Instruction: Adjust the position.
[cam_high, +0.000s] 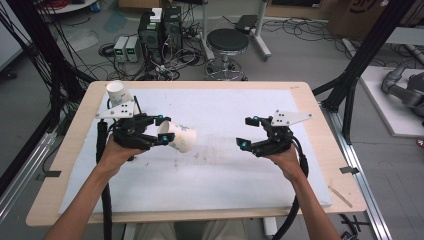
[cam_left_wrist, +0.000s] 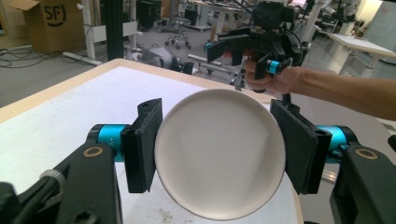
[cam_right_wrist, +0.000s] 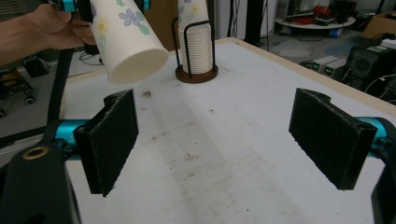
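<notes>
Left tool (cam_high: 161, 131) is clamped on a paper cup (cam_high: 178, 136), jaws pressing both sides of it. Cup lies on its side in the grip, held above the surface (cam_high: 225, 170), left of centre; its bottom points toward the right tool (cam_high: 245, 132). In the left gripper view the cup's round white base (cam_left_wrist: 219, 154) sits squarely between the two black pads. In the right gripper view the cup shows a flower print and hangs clear of the white mat.

Right tool: jaws wide apart, nothing between them, held over the right half of the surface, well apart from the cup.

A stack of cups (cam_right_wrist: 195, 39) stands in a wire holder (cam_right_wrist: 196, 73) at the far left corner of the surface, upright; its top cup (cam_high: 119, 93) is visible in the high view behind the left hand (cam_high: 117, 150).
</notes>
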